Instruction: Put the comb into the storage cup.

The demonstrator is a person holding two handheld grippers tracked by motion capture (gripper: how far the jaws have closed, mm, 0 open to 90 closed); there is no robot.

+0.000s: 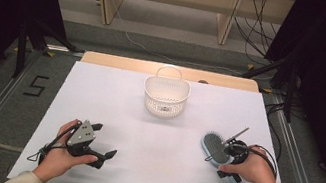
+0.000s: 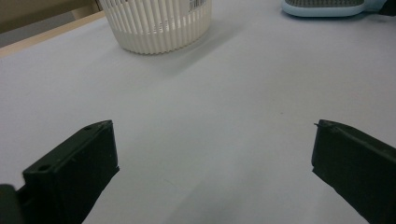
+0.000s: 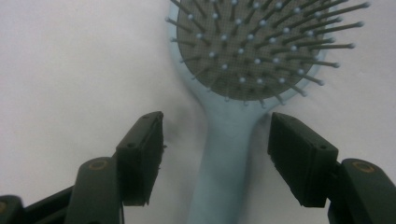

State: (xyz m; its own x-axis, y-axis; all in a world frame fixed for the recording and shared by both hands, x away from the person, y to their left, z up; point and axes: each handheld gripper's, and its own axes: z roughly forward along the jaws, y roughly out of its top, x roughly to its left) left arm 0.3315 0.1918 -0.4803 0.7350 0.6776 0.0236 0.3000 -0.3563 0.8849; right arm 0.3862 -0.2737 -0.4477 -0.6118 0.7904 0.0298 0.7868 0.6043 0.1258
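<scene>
- While lying bristles-up on the white table (image 1: 152,140), at the near right: light-blue hairbrush (image 1: 220,157), head toward the far side, handle running back under the right hand (image 1: 251,169).
- Set low over the brush neck, wrist bent down: right tool (image 3: 215,154), pointing along the handle toward the bristle pad.
- Jaws partly apart, one on each side of the handle where it meets the head; a gap on both sides, pads clear of the plastic, nothing gripped.
- Right forearm in from the bottom edge in a pale sleeve, cable looping beside the wrist.
- Resting at the near left, well apart from the brush: left hand (image 1: 64,153) wrapped round the body of the left tool (image 1: 106,140), grey three-cornered plate on top.
- Left tool held nearly level just above the table, aimed across toward the centre; jaws wide, bare surface between them.
- Standing toward the far middle, beyond both hands: white slatted basket (image 1: 165,96), handle upright.
</scene>
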